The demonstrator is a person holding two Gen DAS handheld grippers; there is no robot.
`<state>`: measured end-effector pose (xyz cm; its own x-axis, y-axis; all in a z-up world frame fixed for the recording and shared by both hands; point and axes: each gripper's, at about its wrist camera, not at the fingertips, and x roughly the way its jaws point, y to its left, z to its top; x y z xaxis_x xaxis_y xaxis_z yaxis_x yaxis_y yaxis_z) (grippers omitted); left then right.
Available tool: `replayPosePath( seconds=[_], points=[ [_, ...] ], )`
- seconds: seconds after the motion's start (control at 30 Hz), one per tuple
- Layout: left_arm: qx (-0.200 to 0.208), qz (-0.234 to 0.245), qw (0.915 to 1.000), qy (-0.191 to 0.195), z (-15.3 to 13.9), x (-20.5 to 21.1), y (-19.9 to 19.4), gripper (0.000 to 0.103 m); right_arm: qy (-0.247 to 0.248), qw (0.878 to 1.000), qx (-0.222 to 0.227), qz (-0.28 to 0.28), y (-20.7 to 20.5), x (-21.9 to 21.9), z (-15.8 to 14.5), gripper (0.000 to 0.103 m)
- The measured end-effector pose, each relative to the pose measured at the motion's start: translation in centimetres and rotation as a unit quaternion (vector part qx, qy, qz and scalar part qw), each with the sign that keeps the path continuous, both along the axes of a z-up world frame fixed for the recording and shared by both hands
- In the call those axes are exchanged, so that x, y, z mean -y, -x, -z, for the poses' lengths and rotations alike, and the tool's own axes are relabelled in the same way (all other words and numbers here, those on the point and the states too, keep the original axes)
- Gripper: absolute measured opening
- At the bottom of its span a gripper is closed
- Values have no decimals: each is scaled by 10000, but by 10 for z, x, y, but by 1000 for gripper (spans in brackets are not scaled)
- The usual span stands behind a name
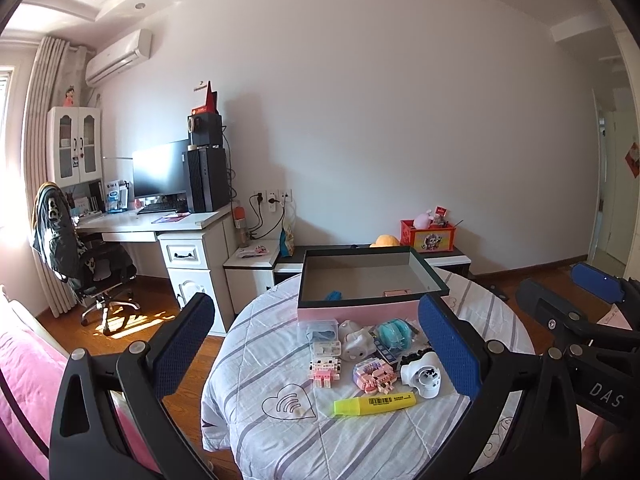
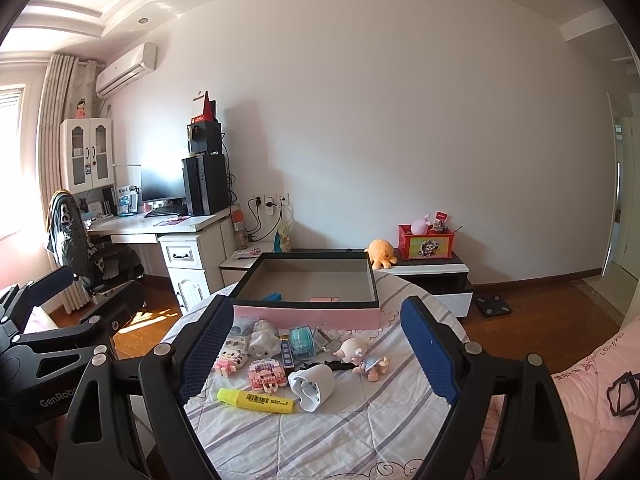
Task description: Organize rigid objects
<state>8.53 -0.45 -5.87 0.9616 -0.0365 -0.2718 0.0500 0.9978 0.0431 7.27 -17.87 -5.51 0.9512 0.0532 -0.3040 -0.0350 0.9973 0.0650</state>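
A pink box with a dark rim stands at the far side of a round table with a striped cloth. Inside it lie a blue item and a pink item. In front of it lie a yellow highlighter, pink block toys, a white cup-like toy, a teal tape dispenser and a pig figure. My left gripper and right gripper are both open and empty, above the table's near side.
A desk with monitor and computer tower stands at the left wall with an office chair. A low white cabinet with a red box and orange plush stands behind the table. Pink bedding lies at the right.
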Motion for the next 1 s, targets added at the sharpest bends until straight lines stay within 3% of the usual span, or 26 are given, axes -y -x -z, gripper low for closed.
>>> replayPosePath(
  seconds=[0.17,0.33,0.57,0.7,1.0],
  points=[
    [-204,45,9998,-3,13,1,-17,103,23,9998,-184,-9,-16,0,11,87],
    [-667,159,9976,6,44,0,-42,103,47,9986,-524,-47,-37,2,36,87],
    [-1551,284,9875,21,99,1,-83,103,40,9894,-1442,-146,-82,1,99,87],
    [-1826,176,9830,-91,122,-1,-101,103,-66,9829,-1819,-274,-107,2,127,87],
    [-2189,-29,9757,77,145,-19,-134,103,-339,9713,-2297,-511,-152,-1,166,87]
  ],
)
